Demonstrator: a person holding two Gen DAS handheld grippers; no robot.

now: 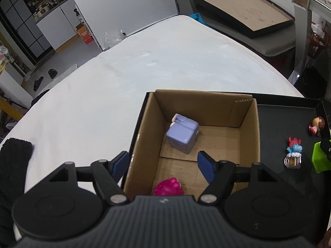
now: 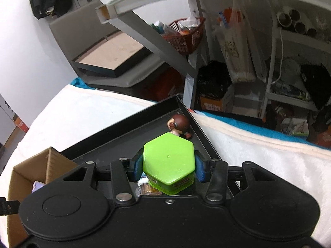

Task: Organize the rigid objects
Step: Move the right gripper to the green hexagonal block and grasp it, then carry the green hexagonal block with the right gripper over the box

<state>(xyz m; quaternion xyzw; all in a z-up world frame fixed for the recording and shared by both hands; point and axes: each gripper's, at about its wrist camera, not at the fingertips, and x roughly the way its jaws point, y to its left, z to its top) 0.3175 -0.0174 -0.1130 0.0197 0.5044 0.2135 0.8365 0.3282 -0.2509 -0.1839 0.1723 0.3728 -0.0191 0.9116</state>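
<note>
Holding the green hexagonal tub (image 2: 168,163) clamped in my right gripper (image 2: 168,166) over the black tray (image 2: 124,128); cardboard box (image 2: 31,169) lies to its left. Left gripper (image 1: 163,163) hangs spread and empty above that box, nearer it.

Green hexagonal box (image 2: 168,163) above black tray (image 2: 124,132)

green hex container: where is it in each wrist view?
Left wrist: green hex container at the far right edge, cut off, over the black tray.
Right wrist: centre, clamped between the right gripper pads.
Shared landmark: brown-haired figurine in the tray's corner, just beyond the container.
</note>
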